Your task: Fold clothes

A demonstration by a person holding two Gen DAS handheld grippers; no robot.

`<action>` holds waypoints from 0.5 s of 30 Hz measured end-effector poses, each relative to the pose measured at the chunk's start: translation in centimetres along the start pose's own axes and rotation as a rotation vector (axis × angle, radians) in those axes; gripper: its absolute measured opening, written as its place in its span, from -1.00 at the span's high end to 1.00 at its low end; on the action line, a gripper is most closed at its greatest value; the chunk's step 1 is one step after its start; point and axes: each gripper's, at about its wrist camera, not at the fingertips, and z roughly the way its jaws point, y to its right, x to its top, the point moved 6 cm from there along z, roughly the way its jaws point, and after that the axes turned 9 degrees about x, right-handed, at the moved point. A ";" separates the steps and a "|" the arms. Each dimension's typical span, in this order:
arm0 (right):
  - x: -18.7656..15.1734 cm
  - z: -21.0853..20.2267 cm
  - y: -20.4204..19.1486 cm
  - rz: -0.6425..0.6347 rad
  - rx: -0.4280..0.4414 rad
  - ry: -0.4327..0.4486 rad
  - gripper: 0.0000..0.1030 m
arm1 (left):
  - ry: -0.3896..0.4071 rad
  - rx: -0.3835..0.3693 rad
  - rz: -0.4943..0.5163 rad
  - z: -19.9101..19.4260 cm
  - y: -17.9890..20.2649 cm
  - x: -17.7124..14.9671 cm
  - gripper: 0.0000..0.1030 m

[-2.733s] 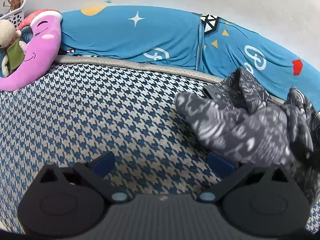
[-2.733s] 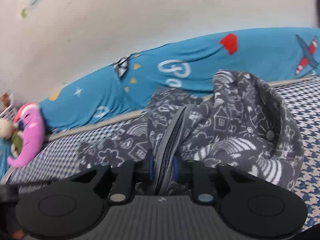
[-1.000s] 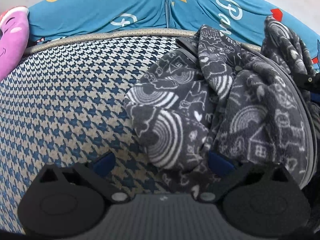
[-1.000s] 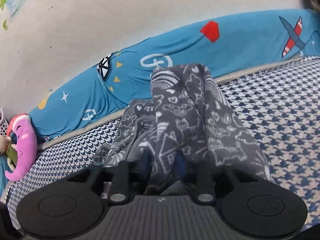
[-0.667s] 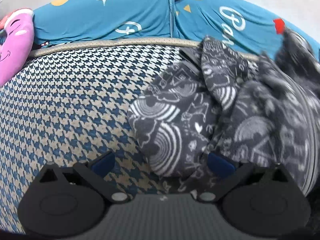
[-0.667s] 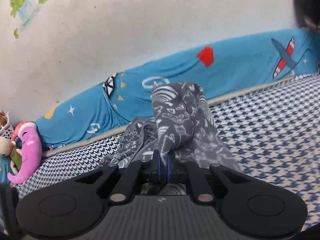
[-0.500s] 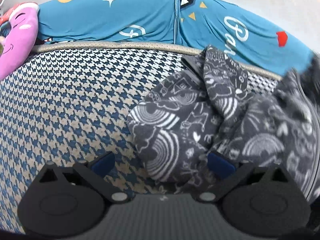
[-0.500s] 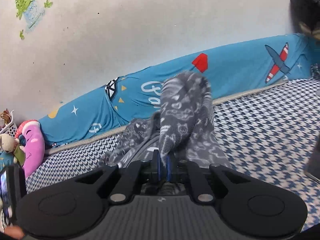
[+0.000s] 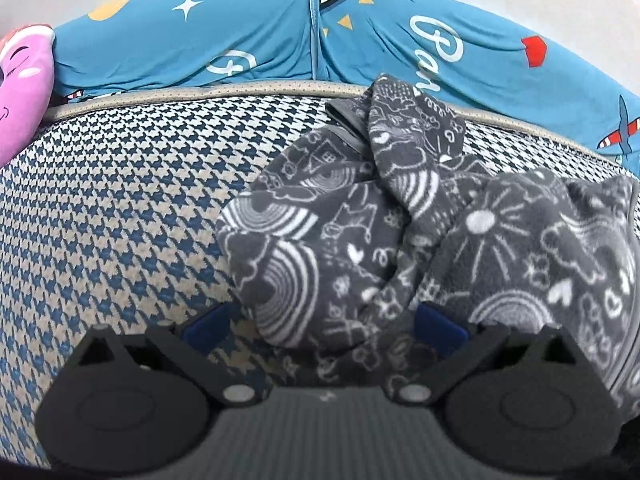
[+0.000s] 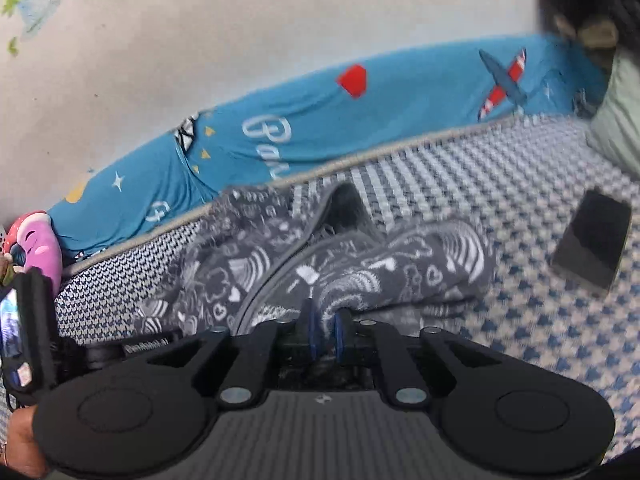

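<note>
1. Left hand-held gripper (image 9: 320, 328): its two blue-padded fingers (image 9: 204, 326) stand wide apart, released, straddling the near lobe of the garment without pinching it.
2. Right hand-held gripper (image 10: 324, 334): its blue pads are drawn almost together, clenched on a fold of the garment at its near edge.
3. Garment (image 9: 360, 240): a dark grey fleece printed with white rainbows, hearts and suns, lying crumpled on the bed; a grey zipper edge (image 10: 272, 280) runs up through it.
4. Bed (image 9: 120, 200): blue-and-cream houndstooth cover, bare to the garment's left and right.
5. Phone (image 10: 592, 240): a dark slab lying flat on the bed, to the garment's right and apart from it.
6. Blue cartoon-print cushion (image 9: 240, 40): runs along the wall behind the garment.
7. Pink plush toy (image 9: 22, 88): at the bed's far edge, well to the garment's left.
</note>
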 end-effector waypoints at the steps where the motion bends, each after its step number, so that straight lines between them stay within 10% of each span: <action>1: 0.2 -0.3 -0.2 -0.007 0.001 0.015 0.81 | -0.007 0.001 0.001 0.1 0.0 -0.1 -1.00; 10: 3.3 -1.1 -1.0 -0.050 0.011 0.131 0.62 | -0.017 0.041 0.063 0.4 0.4 -0.8 -1.00; 15: 3.8 2.9 -1.1 -0.009 0.060 0.053 0.57 | -0.028 0.041 0.066 0.5 0.5 -1.0 -1.00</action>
